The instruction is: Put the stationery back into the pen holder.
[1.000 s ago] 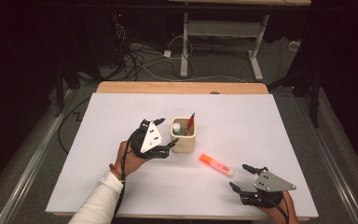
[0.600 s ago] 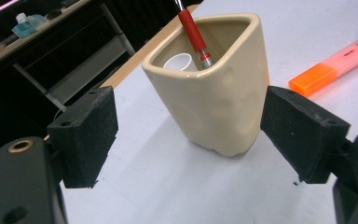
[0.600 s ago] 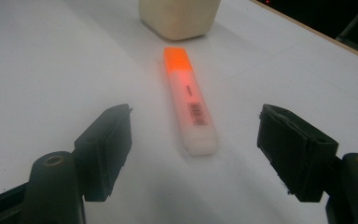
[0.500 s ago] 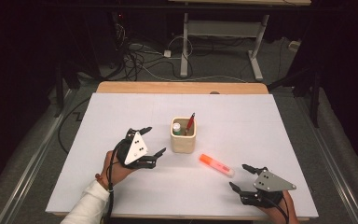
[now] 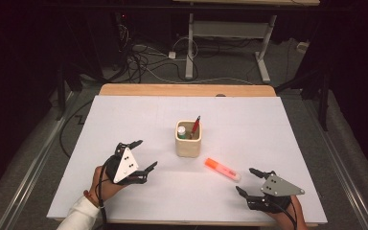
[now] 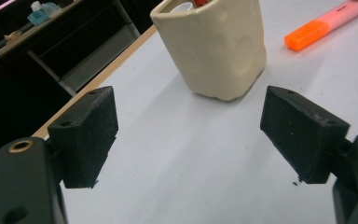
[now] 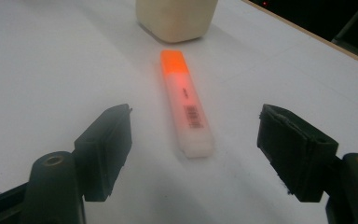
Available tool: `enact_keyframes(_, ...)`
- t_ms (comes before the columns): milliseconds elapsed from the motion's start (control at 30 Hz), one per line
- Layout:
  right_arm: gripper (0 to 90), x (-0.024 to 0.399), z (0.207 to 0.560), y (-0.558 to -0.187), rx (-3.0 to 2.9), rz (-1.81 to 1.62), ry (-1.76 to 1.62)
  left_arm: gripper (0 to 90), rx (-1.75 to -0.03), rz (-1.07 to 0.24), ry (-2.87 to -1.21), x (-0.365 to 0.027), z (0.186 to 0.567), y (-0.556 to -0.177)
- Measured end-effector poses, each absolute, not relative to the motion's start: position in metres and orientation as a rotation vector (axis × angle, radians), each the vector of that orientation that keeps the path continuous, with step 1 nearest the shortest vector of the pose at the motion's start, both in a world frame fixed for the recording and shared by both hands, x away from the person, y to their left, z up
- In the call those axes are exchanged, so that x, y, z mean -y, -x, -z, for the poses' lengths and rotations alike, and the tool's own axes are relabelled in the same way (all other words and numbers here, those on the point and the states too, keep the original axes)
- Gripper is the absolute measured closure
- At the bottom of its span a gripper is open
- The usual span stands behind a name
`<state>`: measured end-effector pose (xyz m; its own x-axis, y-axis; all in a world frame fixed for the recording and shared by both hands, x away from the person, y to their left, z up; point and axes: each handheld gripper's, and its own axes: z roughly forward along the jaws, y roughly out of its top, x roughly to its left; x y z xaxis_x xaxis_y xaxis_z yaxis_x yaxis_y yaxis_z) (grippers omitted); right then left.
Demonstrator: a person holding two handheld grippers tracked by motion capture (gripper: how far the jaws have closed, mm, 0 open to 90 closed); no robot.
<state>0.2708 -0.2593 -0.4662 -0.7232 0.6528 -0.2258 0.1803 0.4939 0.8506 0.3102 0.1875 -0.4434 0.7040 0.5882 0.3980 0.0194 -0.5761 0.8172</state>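
Dark room, cables on the floor behind a wooden table [image 5: 187, 89] covered by a matte white sheet [image 5: 139, 115]. Near mid-sheet stands a cream pen cup [image 5: 188, 143], squarish with rounded corners, smooth and slightly dimpled on its side. It holds a red pen [image 5: 195, 126], leaning, and something white-capped.

Just right of the cup and nearer to me lies an orange highlighter [image 5: 223, 168], flat on the sheet and touching nothing. In my right gripper view its orange cap points toward the cup; the pale translucent barrel carries a barcode, and its blunt end faces me.

My right gripper [image 5: 253, 181] rests low at the near right edge, jaws wide apart with nothing between them, aimed at the highlighter, which lies just ahead with clear sheet between.

My left gripper [image 5: 143, 155] hovers left of the cup, jaws also spread and empty. The cup stands between it and the highlighter. Pads [image 6: 303, 130] are black, blocky, faintly grainy.
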Motion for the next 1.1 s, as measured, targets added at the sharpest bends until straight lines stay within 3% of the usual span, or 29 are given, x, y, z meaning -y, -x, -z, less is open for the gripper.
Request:
enact_keyframes(733, 28.9, 0.244, 0.449, -0.285, -2.330, -1.061, -0.669, 18.4, -0.508, -0.758, -2.180, -0.223, 0.472, -0.280)
enact_keyframes(1100, 30.5, 0.204, 0.431, -0.322, -2.552, -0.796, -0.634, 18.4, -0.544, -0.712, -2.173, -0.231, 0.475, -0.280)
